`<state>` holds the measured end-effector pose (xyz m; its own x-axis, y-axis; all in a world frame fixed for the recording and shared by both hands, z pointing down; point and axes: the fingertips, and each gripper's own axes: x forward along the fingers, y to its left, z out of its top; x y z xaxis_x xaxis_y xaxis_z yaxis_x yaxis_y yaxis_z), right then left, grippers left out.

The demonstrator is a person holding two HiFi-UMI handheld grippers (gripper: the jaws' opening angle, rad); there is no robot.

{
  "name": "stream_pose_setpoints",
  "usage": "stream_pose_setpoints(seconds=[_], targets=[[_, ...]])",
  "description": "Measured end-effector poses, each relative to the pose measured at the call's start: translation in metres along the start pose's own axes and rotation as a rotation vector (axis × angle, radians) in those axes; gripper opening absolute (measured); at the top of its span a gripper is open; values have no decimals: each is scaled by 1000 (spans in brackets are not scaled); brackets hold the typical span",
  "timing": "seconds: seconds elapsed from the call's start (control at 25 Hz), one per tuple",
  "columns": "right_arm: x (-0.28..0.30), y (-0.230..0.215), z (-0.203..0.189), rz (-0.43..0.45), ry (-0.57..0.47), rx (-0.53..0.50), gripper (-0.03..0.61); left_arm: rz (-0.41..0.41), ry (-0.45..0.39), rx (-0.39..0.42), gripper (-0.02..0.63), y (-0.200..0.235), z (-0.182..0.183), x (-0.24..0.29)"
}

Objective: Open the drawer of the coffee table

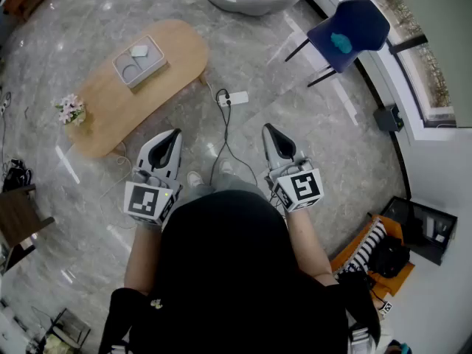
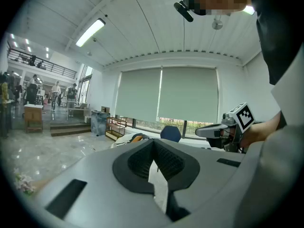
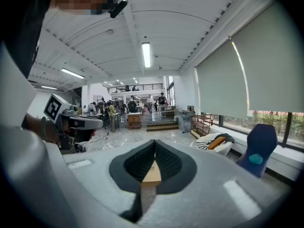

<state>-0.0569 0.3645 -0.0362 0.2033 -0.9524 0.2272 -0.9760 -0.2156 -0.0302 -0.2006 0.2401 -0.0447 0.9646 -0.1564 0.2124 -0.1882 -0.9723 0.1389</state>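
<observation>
- Tools first: we see the left tool (image 1: 175, 133) at lower left of centre in the head view and the right tool (image 1: 268, 128) at lower right of centre, side by side in front of the person's dark torso, both aimed toward the top of the frame.
- In the left gripper view the left tool (image 2: 155, 148) has its dark ribbed pads closed together with nothing between them.
- In the right gripper view the right tool (image 3: 155, 150) is likewise closed and empty, pads meeting along a thin line.
- The coffee table (image 1: 110, 105), an oval wooden one, lies in the upper left of the head view, well apart from both tools; we cannot make out its drawer from this angle.
- On the table we see a grey tray (image 1: 153, 70) toward its upper end and a small bunch of flowers (image 1: 71, 110) near its left edge.
- A white power strip (image 1: 233, 98) with a dark cable lies on the marble floor (image 1: 251, 57), just right of the table and above the tools.
- A blue chair (image 1: 348, 22) stands at upper right, beside the window sill.
- Each gripper view catches the other tool off to one side.
</observation>
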Motion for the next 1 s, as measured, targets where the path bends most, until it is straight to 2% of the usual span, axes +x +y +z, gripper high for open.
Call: stream_pose_setpoints(seconds=[0.32,0.48,0.6,0.76,1.0], targets=[[1,23,-3,-6,23,-19,-2,-60,-39,39,11,2,2,-24],[12,35,2,-22,-3,16,-2,-57,-5,16,11,20,-5,-38],[20,39,4,-30,-19,28,-2,-54,-4,27,11,35,-10,-44],[37,34,5,-20,-20,42,0,-59,-10,84,12,49,-12,-38],[78,-4,4,31,-24,43,-2,5,0,77,11,66,-9,1]])
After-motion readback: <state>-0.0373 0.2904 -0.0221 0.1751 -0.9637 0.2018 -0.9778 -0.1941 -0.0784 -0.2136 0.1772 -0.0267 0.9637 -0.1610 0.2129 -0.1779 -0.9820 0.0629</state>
